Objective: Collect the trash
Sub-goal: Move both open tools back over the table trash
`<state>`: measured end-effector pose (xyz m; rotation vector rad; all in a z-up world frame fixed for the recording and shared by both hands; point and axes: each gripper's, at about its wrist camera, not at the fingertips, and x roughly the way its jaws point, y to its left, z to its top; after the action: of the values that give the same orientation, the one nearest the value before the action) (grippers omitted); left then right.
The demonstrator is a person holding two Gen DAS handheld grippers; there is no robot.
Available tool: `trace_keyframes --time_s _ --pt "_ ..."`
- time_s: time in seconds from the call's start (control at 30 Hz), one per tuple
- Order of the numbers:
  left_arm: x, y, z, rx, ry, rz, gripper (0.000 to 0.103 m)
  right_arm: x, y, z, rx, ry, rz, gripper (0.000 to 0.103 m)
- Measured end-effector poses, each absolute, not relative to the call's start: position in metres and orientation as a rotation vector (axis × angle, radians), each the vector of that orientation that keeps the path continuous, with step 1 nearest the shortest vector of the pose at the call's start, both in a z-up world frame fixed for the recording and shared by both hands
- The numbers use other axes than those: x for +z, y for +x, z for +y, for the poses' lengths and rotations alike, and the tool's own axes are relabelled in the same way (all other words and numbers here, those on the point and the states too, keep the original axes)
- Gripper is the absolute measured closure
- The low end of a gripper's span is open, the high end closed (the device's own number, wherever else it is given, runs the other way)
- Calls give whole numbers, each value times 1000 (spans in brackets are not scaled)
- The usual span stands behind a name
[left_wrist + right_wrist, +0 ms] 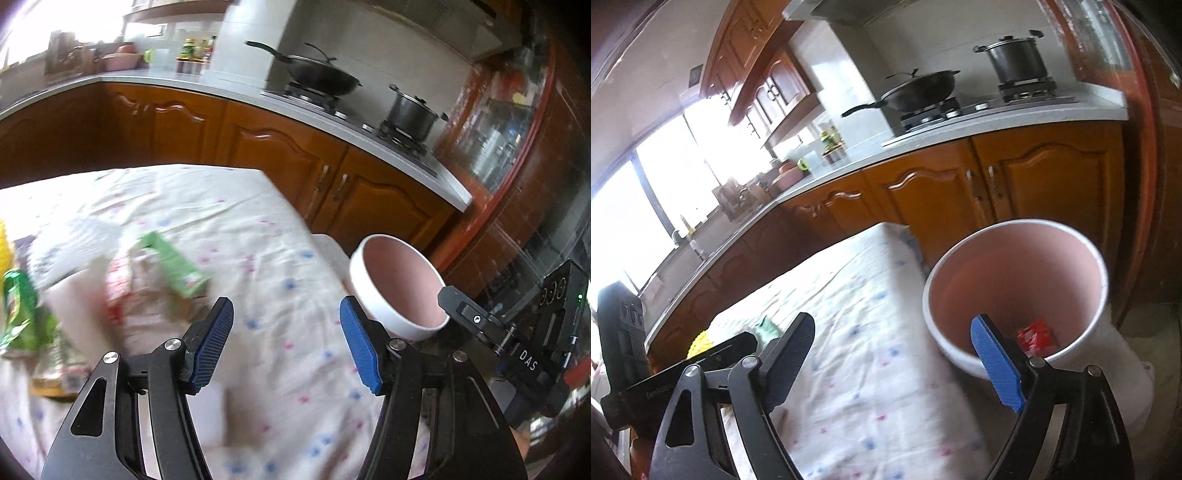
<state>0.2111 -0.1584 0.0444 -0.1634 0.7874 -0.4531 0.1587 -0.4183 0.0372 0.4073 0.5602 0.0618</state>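
A white bin with a pink inside [384,295] [1082,332] stands off the right edge of the cloth-covered table [258,258] [871,332]. A red wrapper [1034,338] lies in the bin. Blurred trash lies at the table's left: a green carton [173,264], a red and white packet [118,291], a green bag [18,317] and a white bag [70,251]. My left gripper [286,314] is open and empty above the cloth. My right gripper [892,336] is open and empty, its right finger over the bin's rim; it also shows in the left wrist view [491,325].
Wooden kitchen cabinets [280,155] with a grey counter run behind the table. A wok [321,77] and a pot [410,110] sit on the stove. A glass-door cabinet [509,122] stands at the right. Yellow items [700,343] lie at the table's left.
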Motion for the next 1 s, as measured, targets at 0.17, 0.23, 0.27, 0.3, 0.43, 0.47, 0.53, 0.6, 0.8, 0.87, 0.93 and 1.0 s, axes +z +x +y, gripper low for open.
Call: trace_keyframes --time_s 0.17,0.23,0.27,0.3,0.43,0.47,0.53,0.6,0.8,0.87,0.93,1.0 --pt "42 201 -123 -401 -170 768 42 35 160 -390 111 395 571 15" --pt "40 200 -109 -384 -184 769 42 35 160 -380 127 389 572 14" --pt "39 199 -103 -379 -189 769 42 34 161 -374 140 385 575 14" --pt "38 198 -96 -369 -192 767 42 33 161 -368 149 381 578 14" --pt "35 196 -71 -327 -215 764 42 32 164 -349 181 371 589 14" --pt "35 195 -66 -319 -219 762 42 31 165 -344 190 365 592 14" --pt "35 193 -56 -302 -225 757 42 31 166 -335 203 357 596 14" --pt "35 192 -46 -282 -231 752 42 31 167 -327 217 351 603 14" --pt "34 196 -18 -240 -257 748 42 31 175 -302 263 321 616 14" --pt "33 199 -12 -227 -257 750 42 32 177 -294 280 312 619 14" --pt "33 206 -5 -215 -252 756 42 31 181 -287 292 304 623 14" --pt "35 211 -1 -203 -249 752 42 30 185 -278 305 296 632 14"
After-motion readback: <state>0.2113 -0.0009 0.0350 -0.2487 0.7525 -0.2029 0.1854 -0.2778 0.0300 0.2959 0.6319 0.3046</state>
